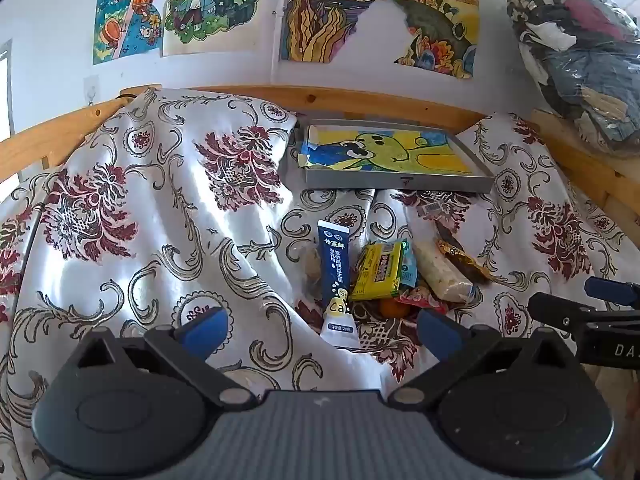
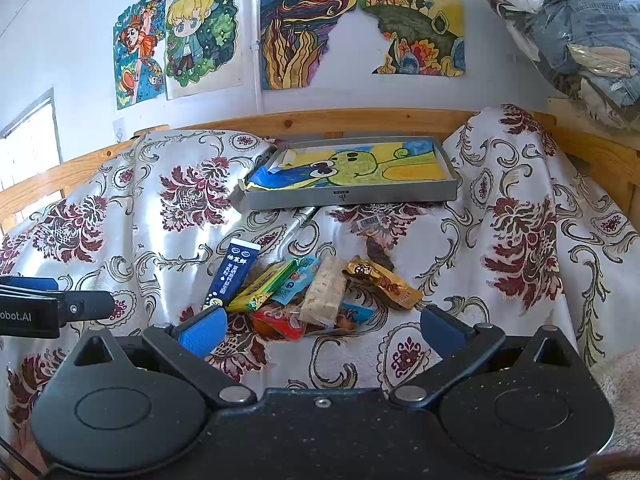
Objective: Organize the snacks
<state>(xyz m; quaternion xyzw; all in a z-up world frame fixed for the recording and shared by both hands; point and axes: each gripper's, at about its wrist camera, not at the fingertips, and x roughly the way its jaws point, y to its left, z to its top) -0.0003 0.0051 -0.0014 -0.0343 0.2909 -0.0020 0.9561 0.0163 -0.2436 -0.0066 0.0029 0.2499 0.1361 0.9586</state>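
Nearest to me, my left gripper [image 1: 322, 330] stands spread wide, its blue pads [image 1: 204, 330] well apart and touching nothing; the white foot of the blue sachet [image 1: 335, 270] lies on the cloth [image 1: 160, 220] between them, not gripped. My right gripper [image 2: 320, 330] is likewise spread wide and empty, hovering just short of the snack pile [image 2: 316, 294], with the red packet [image 2: 280, 322] closest to its opening. Each gripper shows at the edge of the other's view, so the two hang side by side. I judge that no snack has yet been moved: this is the approach before a first pick. Beyond the grippers the pile sits in a dip of the cloth: the blue sachet at its left, then a yellow-green packet [image 1: 378, 272], a pale bar [image 1: 444, 274] in clear wrap, and a gold wrapper [image 1: 460, 260] at the right, with something small and orange [image 1: 392, 308] partly hidden beneath. The pieces overlap, so the next move calls for choosing an outlying one, likely the sachet or the gold wrapper, and closing on it alone without dragging its neighbours or the loose cloth. Farther back lies a shallow grey tray [image 1: 400, 184] lined with a drawing, well apart from the pile and holding no snacks; I take it as the likely destination, though nothing confirms that. Behind it run the wooden rail [image 1: 360, 100] and wall drawings [image 1: 320, 12].
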